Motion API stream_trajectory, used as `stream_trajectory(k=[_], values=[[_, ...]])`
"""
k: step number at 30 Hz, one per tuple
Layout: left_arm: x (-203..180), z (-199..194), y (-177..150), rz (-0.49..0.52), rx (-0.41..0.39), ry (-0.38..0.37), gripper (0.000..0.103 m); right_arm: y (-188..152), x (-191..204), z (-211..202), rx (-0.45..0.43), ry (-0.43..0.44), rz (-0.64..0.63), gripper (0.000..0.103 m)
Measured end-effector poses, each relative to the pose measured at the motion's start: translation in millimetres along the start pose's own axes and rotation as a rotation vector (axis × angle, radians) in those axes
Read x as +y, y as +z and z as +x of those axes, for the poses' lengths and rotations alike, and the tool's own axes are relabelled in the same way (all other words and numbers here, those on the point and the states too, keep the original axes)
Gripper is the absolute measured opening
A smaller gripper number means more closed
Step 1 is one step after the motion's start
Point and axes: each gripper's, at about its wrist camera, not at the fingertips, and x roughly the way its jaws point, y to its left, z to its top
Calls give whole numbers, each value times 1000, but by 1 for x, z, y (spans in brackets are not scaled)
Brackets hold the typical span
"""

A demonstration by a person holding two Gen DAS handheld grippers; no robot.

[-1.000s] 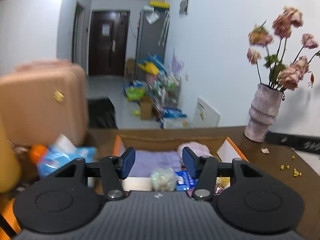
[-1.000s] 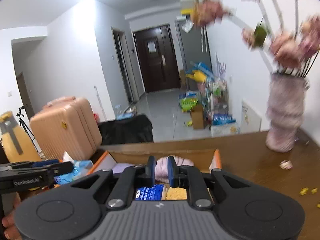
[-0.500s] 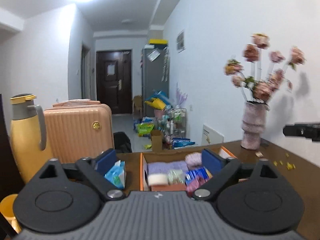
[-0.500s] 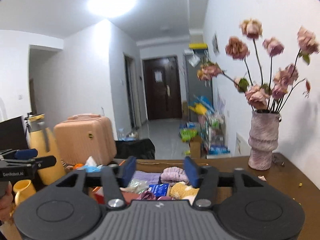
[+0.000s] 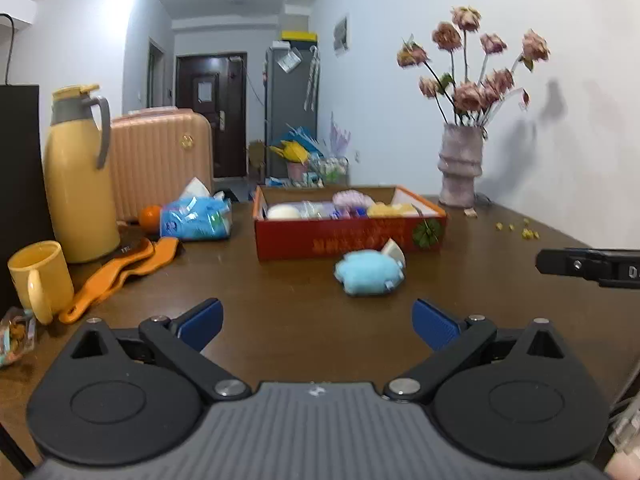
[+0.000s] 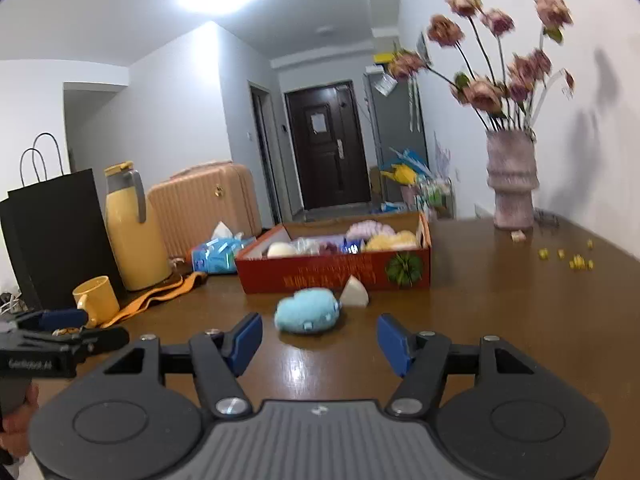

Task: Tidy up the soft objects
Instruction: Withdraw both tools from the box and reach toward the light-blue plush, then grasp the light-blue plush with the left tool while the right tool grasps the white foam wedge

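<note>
With both grippers spread wide and empty, hovering low over worktop [image 5: 304, 320].
Left gripper [image 5: 318, 322] and right gripper [image 6: 319, 338] both aimed at blue plush [image 6: 307, 310], lying on worktop just ahead, touching neither. Beyond plush, just behind it: red box [image 6: 336, 276] packed with soft items. Farther right: vase [image 6: 513, 184].

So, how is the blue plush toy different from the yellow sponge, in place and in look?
The blue plush toy lies on the bare table, in front of the red box; the yellow sponge sits inside that box. The plush is light blue and wholly in view; the sponge is pale yellow and partly hidden by the box wall. Both look soft, and neither gripper touches them.
</note>
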Motion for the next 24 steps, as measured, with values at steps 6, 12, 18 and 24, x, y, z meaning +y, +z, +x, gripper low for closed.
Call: stream_trajectory(k=[6, 12, 18, 24], values=[[4, 8, 0, -29, 14, 6, 103, 0, -1, 4, -3, -32, -16, 63], [-5, 42, 3, -41, 61, -22, 103, -6, -10, 19, 28, -38, 4, 63], [-30, 117, 17, -26, 98, -50, 103, -3, -32, 41, 51, -65, 22, 63], [-53, 211, 29, 8, 152, -85, 103, 9, -59, 81, 81, -80, 34, 63]])
